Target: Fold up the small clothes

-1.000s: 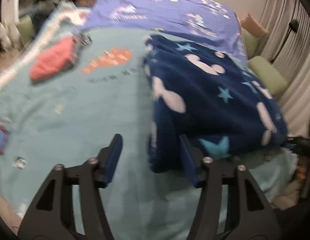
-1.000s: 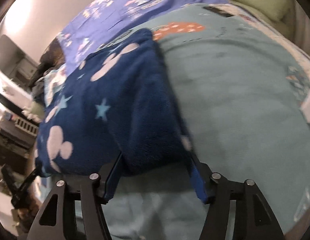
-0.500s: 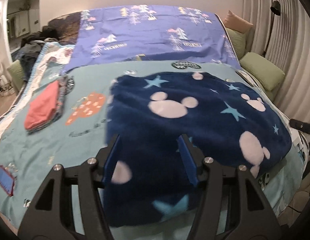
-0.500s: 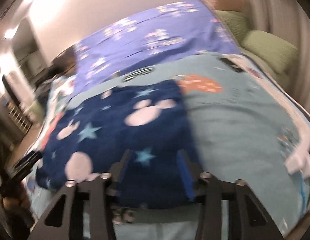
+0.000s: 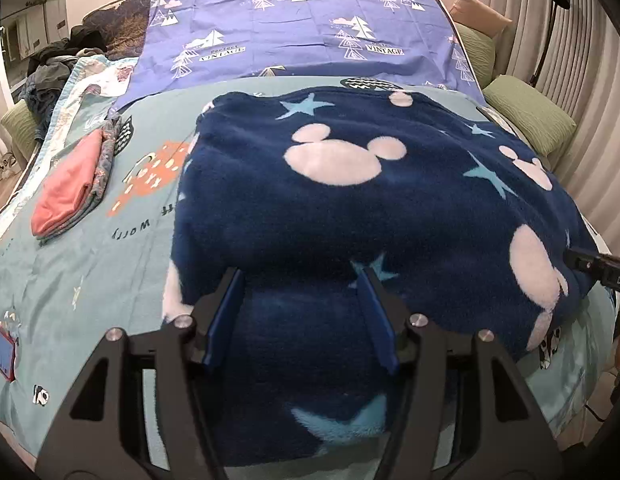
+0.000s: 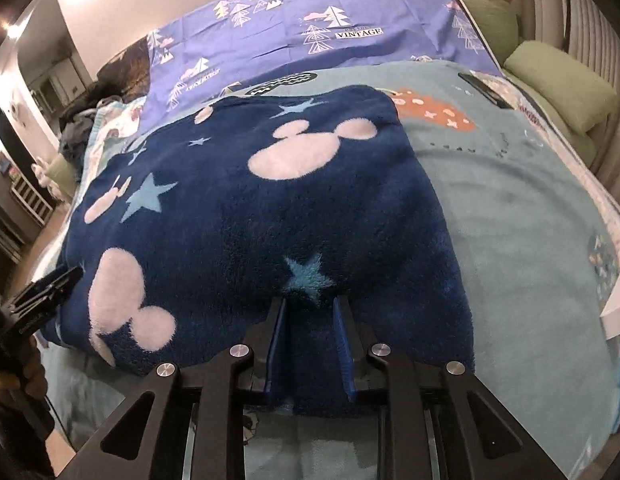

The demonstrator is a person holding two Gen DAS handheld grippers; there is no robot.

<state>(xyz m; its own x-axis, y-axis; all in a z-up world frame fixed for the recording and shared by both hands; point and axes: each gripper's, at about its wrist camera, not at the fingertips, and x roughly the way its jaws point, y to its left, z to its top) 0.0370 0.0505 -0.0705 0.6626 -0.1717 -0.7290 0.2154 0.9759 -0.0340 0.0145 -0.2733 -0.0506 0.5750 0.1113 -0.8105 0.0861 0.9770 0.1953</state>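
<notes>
The left gripper (image 5: 300, 312) is angled downward, its jaws held partly apart with fabric lying between them. The right gripper (image 6: 309, 344) is likewise tilted down — its jaws are closing, nearly together, with fabric gathered between the blue pads.

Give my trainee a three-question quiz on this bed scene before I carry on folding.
1. True or false: the navy fleece lies fully flat on the teal cover.
2. The folded pink garment lies on the fleece's: A) left B) right C) top, as the left wrist view shows it?
3. What fabric is between the closing jaws of the right gripper?

Key: 1 false, its near edge is lifted. 2 A. 3 The navy fleece.
</notes>
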